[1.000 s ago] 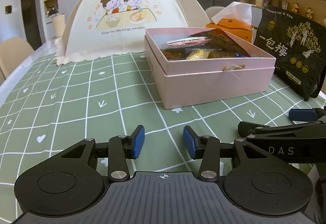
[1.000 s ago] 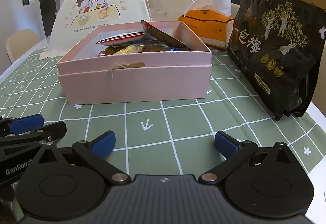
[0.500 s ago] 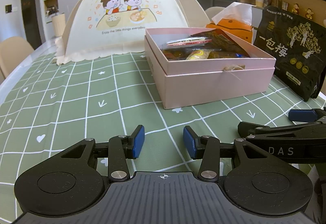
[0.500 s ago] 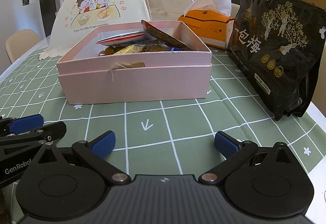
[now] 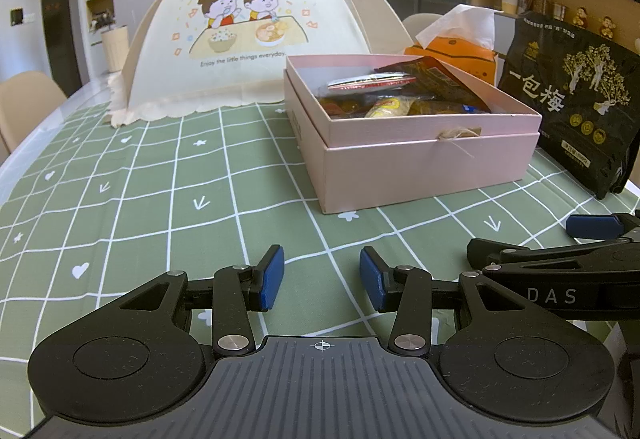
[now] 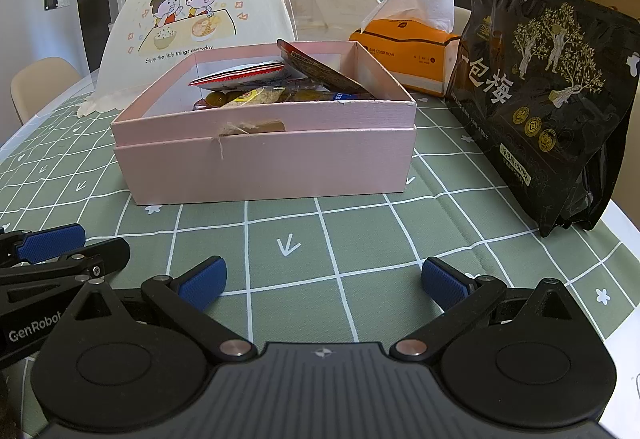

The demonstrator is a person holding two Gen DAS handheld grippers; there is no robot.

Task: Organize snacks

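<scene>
Pink box point(image 6: 264, 155) on green checked tabletop point(image 5: 160, 199), lid off, snack packets point(image 6: 280, 87) piled inside. Black plum bag point(image 6: 548, 95) stands just right of box. Orange tissue pack point(image 6: 404, 55) behind box; dome food cover point(image 5: 256, 35) behind-left. Left gripper point(image 5: 322, 277) partly spread, empty, low before box. Right gripper point(image 6: 322, 281) spread wide, empty, also before box.

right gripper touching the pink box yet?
Apart. In the right wrist view, the right gripper sits open and empty, with a stretch of bare green tablecloth between its fingertips and the pink box.
</scene>
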